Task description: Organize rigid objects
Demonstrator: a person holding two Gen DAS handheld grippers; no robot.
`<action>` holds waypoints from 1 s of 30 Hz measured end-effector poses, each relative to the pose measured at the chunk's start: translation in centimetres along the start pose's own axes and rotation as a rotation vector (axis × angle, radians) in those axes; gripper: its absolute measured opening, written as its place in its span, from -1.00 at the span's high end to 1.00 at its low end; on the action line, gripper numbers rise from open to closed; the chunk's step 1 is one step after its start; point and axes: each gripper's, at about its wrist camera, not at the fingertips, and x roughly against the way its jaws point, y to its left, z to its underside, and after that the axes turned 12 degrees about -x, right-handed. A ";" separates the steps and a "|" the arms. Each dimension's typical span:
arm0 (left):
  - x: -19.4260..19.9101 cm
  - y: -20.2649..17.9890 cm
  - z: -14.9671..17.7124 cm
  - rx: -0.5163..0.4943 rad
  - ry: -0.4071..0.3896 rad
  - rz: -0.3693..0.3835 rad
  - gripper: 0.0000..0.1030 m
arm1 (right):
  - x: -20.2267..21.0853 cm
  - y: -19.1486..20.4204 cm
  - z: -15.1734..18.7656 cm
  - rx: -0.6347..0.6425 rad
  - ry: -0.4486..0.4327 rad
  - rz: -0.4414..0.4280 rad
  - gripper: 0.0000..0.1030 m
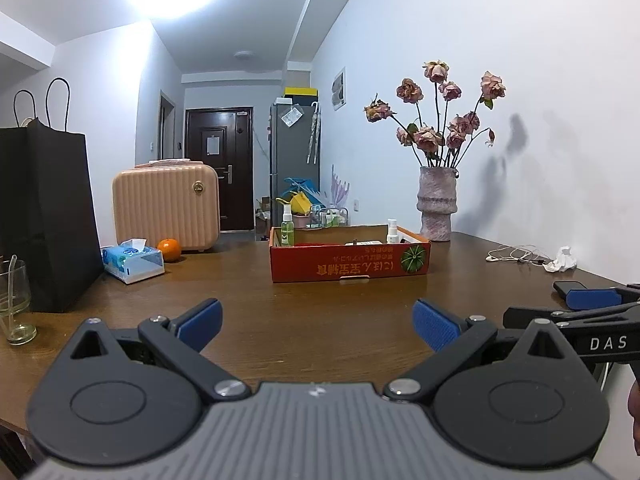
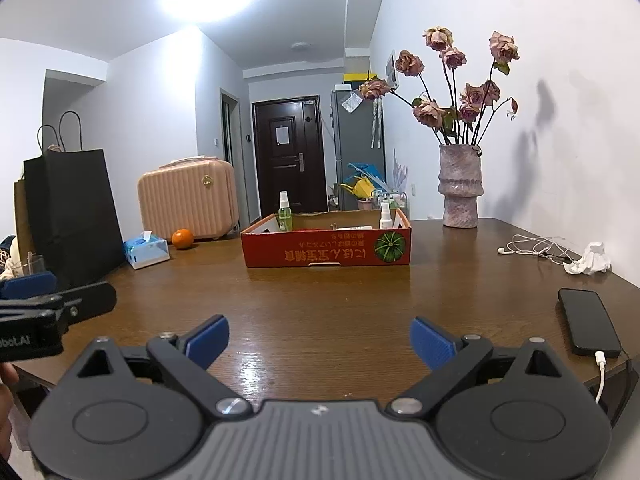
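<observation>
A red cardboard box (image 1: 350,266) (image 2: 326,252) stands on the wooden table at mid-distance, holding a green spray bottle (image 1: 287,227) (image 2: 285,213), a white spray bottle (image 1: 392,233) (image 2: 385,216) and some flat items. My left gripper (image 1: 318,322) is open and empty over the near table edge. My right gripper (image 2: 320,342) is open and empty, also near the front edge. Each gripper shows at the edge of the other's view. An orange (image 1: 169,249) (image 2: 182,238) and a black phone (image 2: 589,326) lie outside the box.
A black paper bag (image 1: 44,216) (image 2: 72,208), a pink case (image 1: 166,204) (image 2: 188,200) and a tissue pack (image 1: 134,262) (image 2: 146,250) stand at the left. A glass (image 1: 14,300) is near left. A vase of roses (image 1: 438,204) (image 2: 460,190), earphones (image 2: 532,249) and crumpled tissue (image 2: 590,260) are at the right.
</observation>
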 end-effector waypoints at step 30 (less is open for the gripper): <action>0.0 0.0 0.1 0.001 -0.002 0.002 -1.00 | 0.2 0.0 0.1 0.001 0.000 0.006 -0.91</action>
